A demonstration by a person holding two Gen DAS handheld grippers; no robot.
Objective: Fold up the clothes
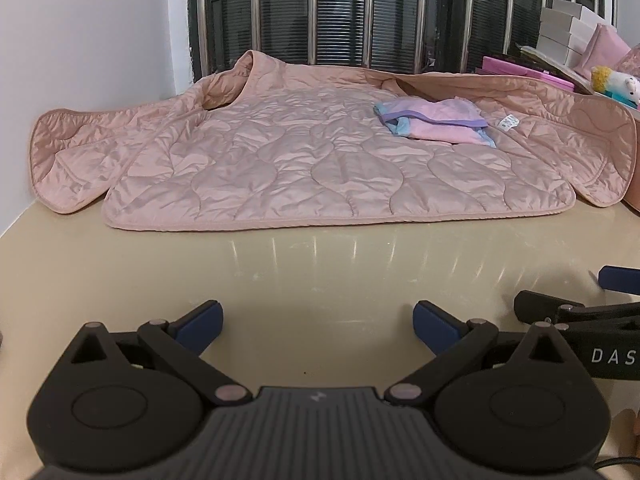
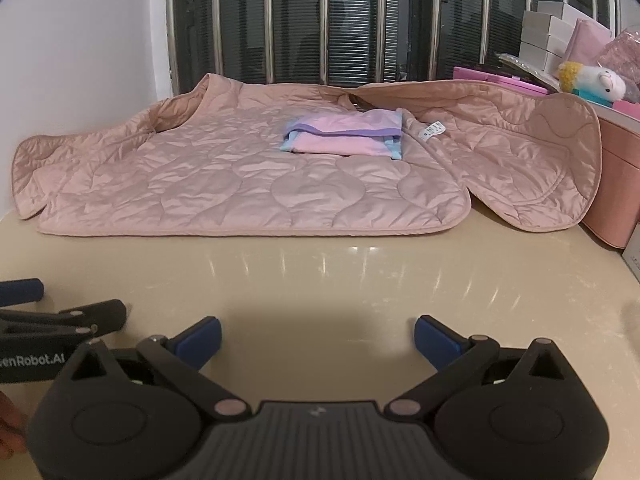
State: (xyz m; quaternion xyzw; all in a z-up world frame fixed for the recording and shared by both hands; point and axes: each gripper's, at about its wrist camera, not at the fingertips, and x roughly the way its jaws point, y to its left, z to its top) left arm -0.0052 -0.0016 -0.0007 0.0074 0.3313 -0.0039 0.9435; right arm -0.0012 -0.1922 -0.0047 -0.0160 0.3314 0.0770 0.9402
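Observation:
A pink quilted jacket [image 1: 304, 160] lies spread open on the beige table, its sleeves out to both sides; it also shows in the right wrist view [image 2: 256, 184]. A small folded pink and lilac garment [image 1: 436, 122] rests on the jacket's right half, also seen from the right wrist [image 2: 348, 136]. My left gripper [image 1: 318, 326] is open and empty, low over the bare table in front of the jacket's hem. My right gripper [image 2: 318, 338] is open and empty beside it, to the right. Each gripper shows at the edge of the other's view.
The beige table [image 1: 320, 264] meets a white wall [image 1: 80, 40] on the left and a barred window [image 1: 360, 12] behind. At the right stand white boxes [image 2: 548, 36], a plush toy [image 2: 592, 80], pink boxes and a pink container [image 2: 616, 184].

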